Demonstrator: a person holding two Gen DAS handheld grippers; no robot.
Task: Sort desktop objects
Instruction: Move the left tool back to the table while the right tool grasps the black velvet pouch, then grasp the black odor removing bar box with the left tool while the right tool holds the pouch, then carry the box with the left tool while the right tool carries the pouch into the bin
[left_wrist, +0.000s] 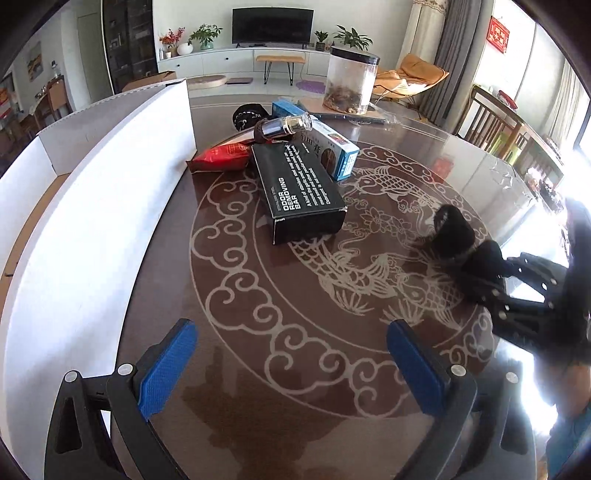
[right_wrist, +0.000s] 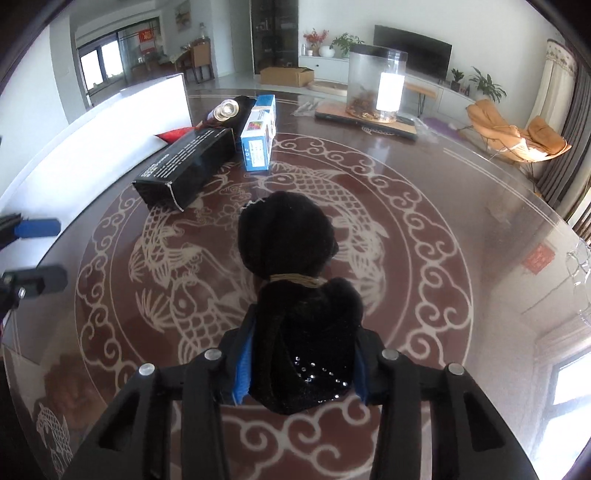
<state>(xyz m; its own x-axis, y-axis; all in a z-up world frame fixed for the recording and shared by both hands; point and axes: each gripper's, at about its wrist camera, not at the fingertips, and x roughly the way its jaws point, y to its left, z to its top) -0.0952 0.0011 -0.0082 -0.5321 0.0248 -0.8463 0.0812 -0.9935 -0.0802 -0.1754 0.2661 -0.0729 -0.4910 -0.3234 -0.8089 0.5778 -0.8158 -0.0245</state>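
My right gripper (right_wrist: 301, 354) is shut on a black velvet pouch (right_wrist: 291, 266) tied with a gold cord, held just above the table; it also shows in the left wrist view (left_wrist: 454, 230). My left gripper (left_wrist: 291, 362) is open and empty over the brown patterned table (left_wrist: 258, 406). Ahead lies a pile: a black "Odor Removing Bar" box (left_wrist: 301, 188), a blue and white box (left_wrist: 332, 147), a red packet (left_wrist: 221, 157), a small dark bottle with a clear cap (left_wrist: 284, 127) and a black round item (left_wrist: 249, 114). A white open box (left_wrist: 99, 206) stands at the left.
A clear jar with a black lid (left_wrist: 351, 79) stands on a flat board (right_wrist: 369, 116) at the far side. The table's glass edge (right_wrist: 535, 206) curves at the right. Chairs (left_wrist: 491, 118) stand beyond the table.
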